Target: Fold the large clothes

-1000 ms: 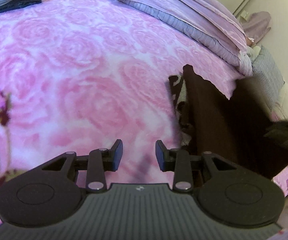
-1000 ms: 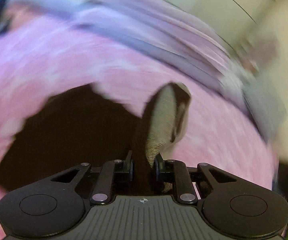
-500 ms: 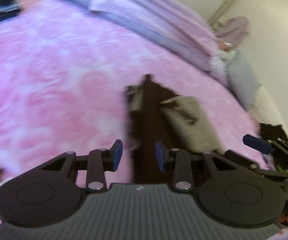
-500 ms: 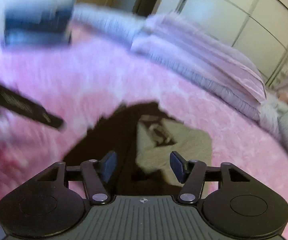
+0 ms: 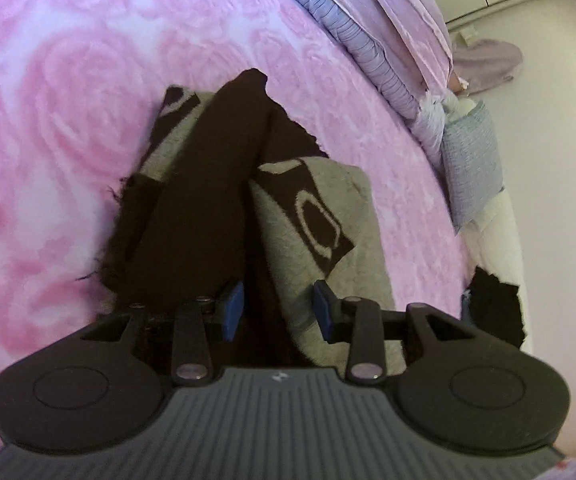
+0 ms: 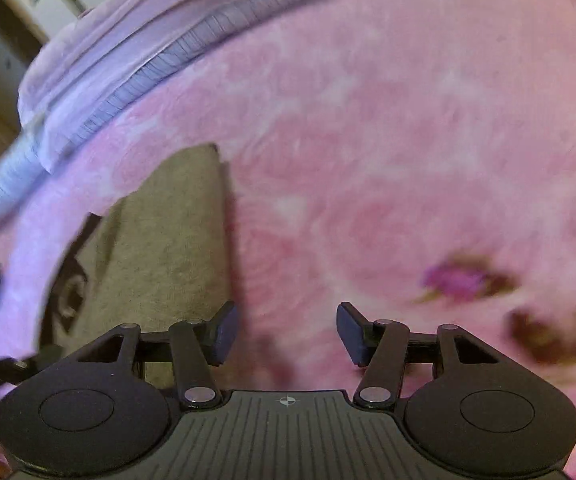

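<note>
Two grippers angled downward: left gripper (image 5: 278, 310) unclenched above sweater (image 5: 208, 208), lengthwise ahead; right gripper (image 6: 284, 332), just opened, empty.

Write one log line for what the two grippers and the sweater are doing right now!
left gripper: open, above brown-and-grey sweater | right gripper: open, jaws just opened, nothing between, beside sweater | sweater: partly folded on pink rose blanket

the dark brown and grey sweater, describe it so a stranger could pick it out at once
On the pink rose-patterned fleece blanket, below the lilac pillows, lies a dark brown and grey knitted sweater, partly folded. It alone is dark brown, with ring motifs on its grey panels.
</note>
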The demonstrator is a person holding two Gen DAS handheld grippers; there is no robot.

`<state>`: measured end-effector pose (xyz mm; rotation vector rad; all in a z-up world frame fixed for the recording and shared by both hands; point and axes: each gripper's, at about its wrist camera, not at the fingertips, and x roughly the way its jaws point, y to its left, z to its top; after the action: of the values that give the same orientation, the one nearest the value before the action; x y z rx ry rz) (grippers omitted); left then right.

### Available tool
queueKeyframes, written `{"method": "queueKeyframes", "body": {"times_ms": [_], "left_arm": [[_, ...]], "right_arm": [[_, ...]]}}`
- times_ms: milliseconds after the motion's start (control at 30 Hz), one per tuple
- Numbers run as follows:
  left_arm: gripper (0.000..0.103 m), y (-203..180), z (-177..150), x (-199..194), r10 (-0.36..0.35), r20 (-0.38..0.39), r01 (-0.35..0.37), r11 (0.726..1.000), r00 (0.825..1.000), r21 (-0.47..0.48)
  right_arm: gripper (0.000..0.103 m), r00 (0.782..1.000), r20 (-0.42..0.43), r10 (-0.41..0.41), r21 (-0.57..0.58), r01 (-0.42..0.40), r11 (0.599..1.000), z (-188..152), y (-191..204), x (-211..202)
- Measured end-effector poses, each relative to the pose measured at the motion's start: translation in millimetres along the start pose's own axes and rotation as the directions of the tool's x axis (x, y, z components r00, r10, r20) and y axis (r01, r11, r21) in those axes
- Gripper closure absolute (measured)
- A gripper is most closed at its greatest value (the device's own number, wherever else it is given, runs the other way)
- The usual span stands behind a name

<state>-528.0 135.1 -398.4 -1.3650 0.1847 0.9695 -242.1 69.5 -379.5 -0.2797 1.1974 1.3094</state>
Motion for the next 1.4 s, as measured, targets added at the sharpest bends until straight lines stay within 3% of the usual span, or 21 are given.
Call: {"method": "queueKeyframes", "body": {"times_ms": [133,233,267,300,367,533,633,900,967,1200,1400], "left_arm": [[0.070,0.4,5.1,16.1,-0.041,-0.020,0.040,0.998,0.999,-0.040],[0.080,-0.4,7.9,21.3,-0.069,-0.016,0.068,0.996,0.998,-0.049],[0.087,-2.6,9.2,20.2,-0.075,-0.007,0.074,0.997,0.997,-0.034],[0.089,-4.5,10.7,16.8,-0.079,0.004,0.079,0.997,0.997,-0.014],[0.090,-10.1,13.6,4.3,-0.080,0.033,0.079,0.996,0.996,0.044],[0.091,-6.4,23.1,-34.7,-0.040,0.125,0.021,0.988,0.991,0.155],[0.091,9.9,26.9,-45.7,-0.017,0.147,-0.007,0.988,0.989,0.157],[0.091,28.8,23.1,-50.2,-0.017,0.183,-0.018,0.982,0.983,0.186],[0.091,32.1,20.7,-43.0,0.017,0.172,-0.052,0.978,0.985,0.200],[0.087,33.6,22.2,-45.2,0.009,0.167,-0.042,0.980,0.986,0.197],[0.086,25.7,17.7,-71.8,0.015,0.198,-0.050,0.983,0.980,0.177]], "right_arm": [[0.051,0.999,-0.008,-0.032,-0.033,0.032,0.999,12.4,7.4,10.7],[0.051,0.998,-0.032,-0.058,-0.075,0.056,0.996,13.1,13.5,17.4],[0.054,0.998,-0.038,-0.056,-0.085,0.053,0.995,14.3,16.3,23.1],[0.063,0.998,-0.043,-0.045,-0.096,0.041,0.994,15.7,19.8,25.0],[0.075,0.998,-0.053,-0.021,-0.132,0.014,0.991,13.9,30.9,25.2],[0.075,0.999,-0.046,-0.025,-0.262,0.012,0.965,10.3,68.2,27.7],[0.075,0.998,-0.065,0.013,-0.307,-0.032,0.951,5.7,86.2,31.7],[0.075,0.999,-0.014,-0.029,-0.432,0.020,0.902,-14.8,111.5,37.1],[0.074,0.999,-0.004,-0.040,-0.445,0.034,0.895,-17.7,112.5,40.8],[0.074,0.999,0.012,-0.049,-0.463,0.049,0.885,-20.7,116.0,39.9],[0.072,0.999,0.038,-0.021,-0.460,0.036,0.887,-21.8,110.0,35.2]]}}
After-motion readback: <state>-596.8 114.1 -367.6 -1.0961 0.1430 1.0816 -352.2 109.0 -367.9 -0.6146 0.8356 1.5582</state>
